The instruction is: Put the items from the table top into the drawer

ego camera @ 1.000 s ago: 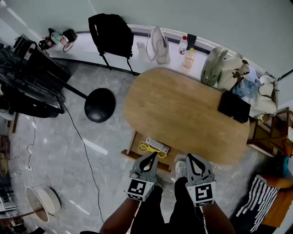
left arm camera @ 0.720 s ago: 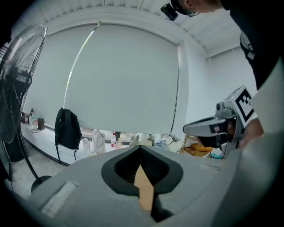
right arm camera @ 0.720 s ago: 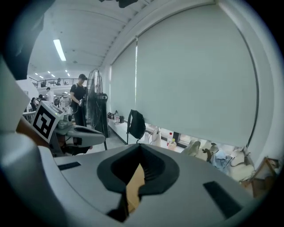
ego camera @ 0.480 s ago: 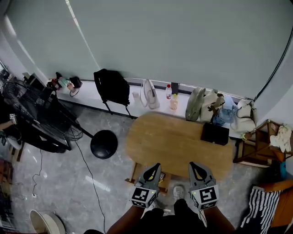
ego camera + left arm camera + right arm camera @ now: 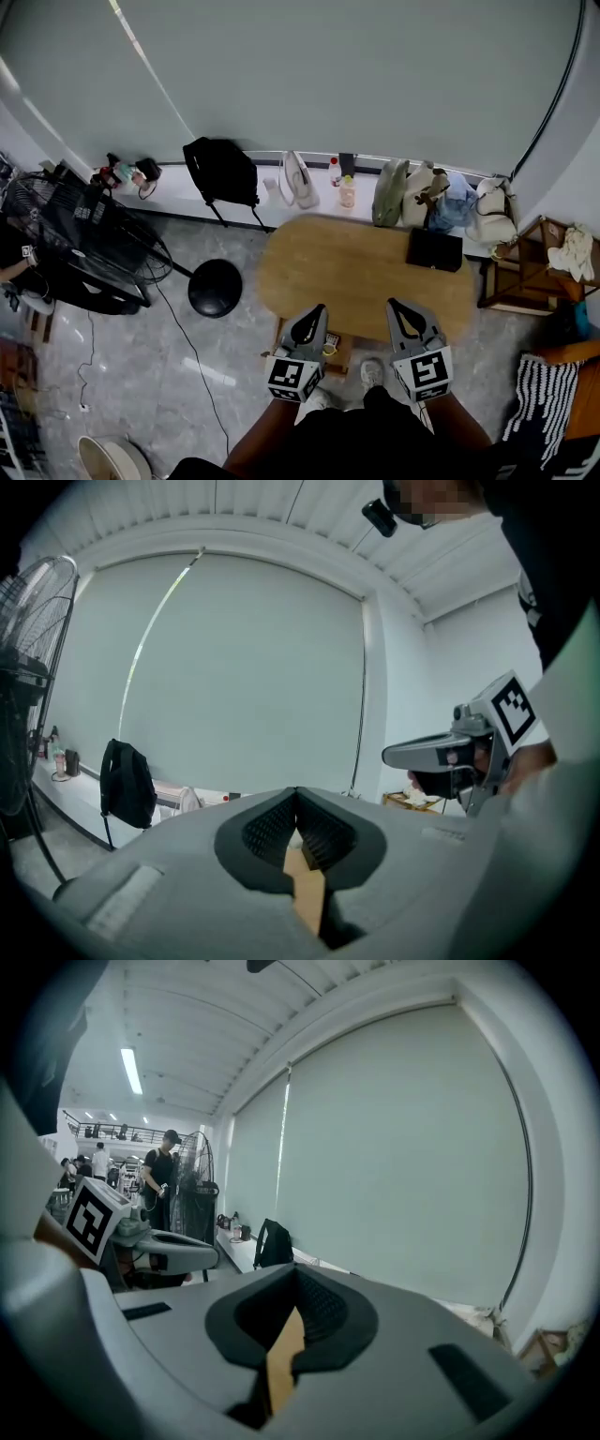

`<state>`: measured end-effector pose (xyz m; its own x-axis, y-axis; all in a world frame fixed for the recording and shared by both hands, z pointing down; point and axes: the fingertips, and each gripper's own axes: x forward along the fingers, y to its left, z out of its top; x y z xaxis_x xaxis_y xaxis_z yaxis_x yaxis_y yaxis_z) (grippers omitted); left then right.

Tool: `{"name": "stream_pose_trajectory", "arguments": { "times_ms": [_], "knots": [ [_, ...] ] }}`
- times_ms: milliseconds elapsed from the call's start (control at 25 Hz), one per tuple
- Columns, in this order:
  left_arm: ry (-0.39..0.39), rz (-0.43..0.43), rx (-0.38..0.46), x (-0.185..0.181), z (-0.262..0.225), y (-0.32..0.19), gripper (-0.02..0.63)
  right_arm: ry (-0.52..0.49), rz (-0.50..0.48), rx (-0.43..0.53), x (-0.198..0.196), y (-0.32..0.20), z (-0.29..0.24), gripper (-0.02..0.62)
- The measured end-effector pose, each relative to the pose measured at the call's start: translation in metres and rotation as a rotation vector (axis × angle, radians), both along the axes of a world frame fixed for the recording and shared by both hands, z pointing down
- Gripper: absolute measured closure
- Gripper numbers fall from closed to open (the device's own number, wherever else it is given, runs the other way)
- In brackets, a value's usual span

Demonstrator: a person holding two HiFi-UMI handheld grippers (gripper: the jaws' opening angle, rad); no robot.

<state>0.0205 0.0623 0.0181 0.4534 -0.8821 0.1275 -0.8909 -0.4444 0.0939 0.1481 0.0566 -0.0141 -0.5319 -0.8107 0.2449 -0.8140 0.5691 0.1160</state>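
Observation:
The oval wooden table [image 5: 356, 272] stands below me, and a flat black case [image 5: 434, 249] rests on its right end. Under the table's near edge only a corner of the open drawer [image 5: 339, 359] shows, with something yellow [image 5: 329, 350] inside; my left gripper hides most of the drawer. My left gripper [image 5: 317, 313] and right gripper [image 5: 396, 307] hang side by side high above that edge, both pointing forward. In the left gripper view the left gripper [image 5: 297, 799] is shut with nothing held. The right gripper [image 5: 296, 1274] in its own view is likewise shut and empty.
A black round stand base [image 5: 215, 287] sits on the floor left of the table, beside a large fan [image 5: 84, 239]. The ledge behind holds a black backpack [image 5: 222, 171], bottles [image 5: 347, 190] and several bags [image 5: 441, 202]. A wooden shelf [image 5: 525, 277] stands at right.
Both grippers have risen well above the table and stayed shut. The head view has tilted up, so the table looks smaller and the left gripper now hides most of the drawer.

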Motion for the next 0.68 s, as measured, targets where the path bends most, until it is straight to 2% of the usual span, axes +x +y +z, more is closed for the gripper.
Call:
{"name": "stream_pose_trajectory", "arguments": {
  "times_ms": [680],
  "knots": [
    [-0.016,0.013,0.035,0.0,-0.018,-0.002,0.588,-0.005,-0.03,0.026,-0.023,-0.008,-0.014,0.6]
  ]
}}
